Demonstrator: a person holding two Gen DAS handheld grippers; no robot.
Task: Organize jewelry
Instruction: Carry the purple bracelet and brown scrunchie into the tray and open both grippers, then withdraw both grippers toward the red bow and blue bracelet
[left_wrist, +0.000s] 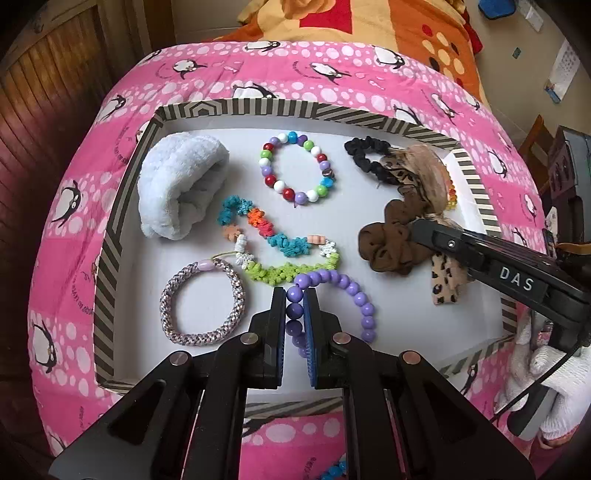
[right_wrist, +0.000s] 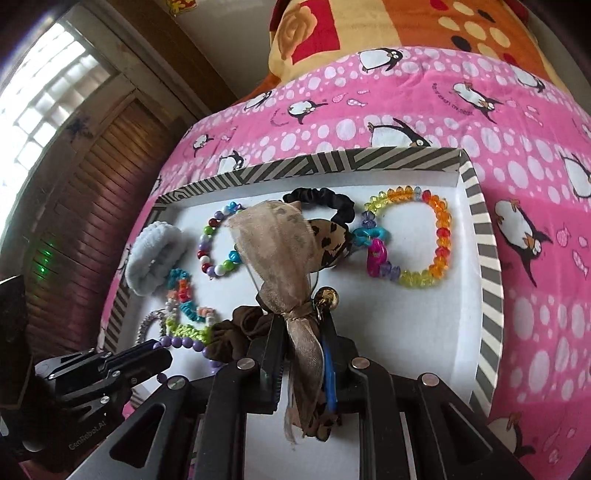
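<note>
Purple round-bead bracelet (left_wrist: 334, 295) sits pinched in left gripper (left_wrist: 294, 314) jaws inside striped-rim white box (left_wrist: 110, 236), right gripper (right_wrist: 301, 332) jaws clamp brown ribbon scrunchie (right_wrist: 273, 236); each should lift straight, avoiding snags.

Support: bed covered by pink penguin-print blanket (left_wrist: 369, 77), white dots, dark penguins.
Directly on blanket: shallow tray (left_wrist: 110, 236), striped grey-and-cream rim, white floor, set flat, holding bracelets and hair ties.
Behind tray, at far edge of blanket: orange-yellow quilt (left_wrist: 417, 26) with red patches, bunched up.
Near edge, on blanket: blue beads (left_wrist: 334, 472), partly cut off.
</note>
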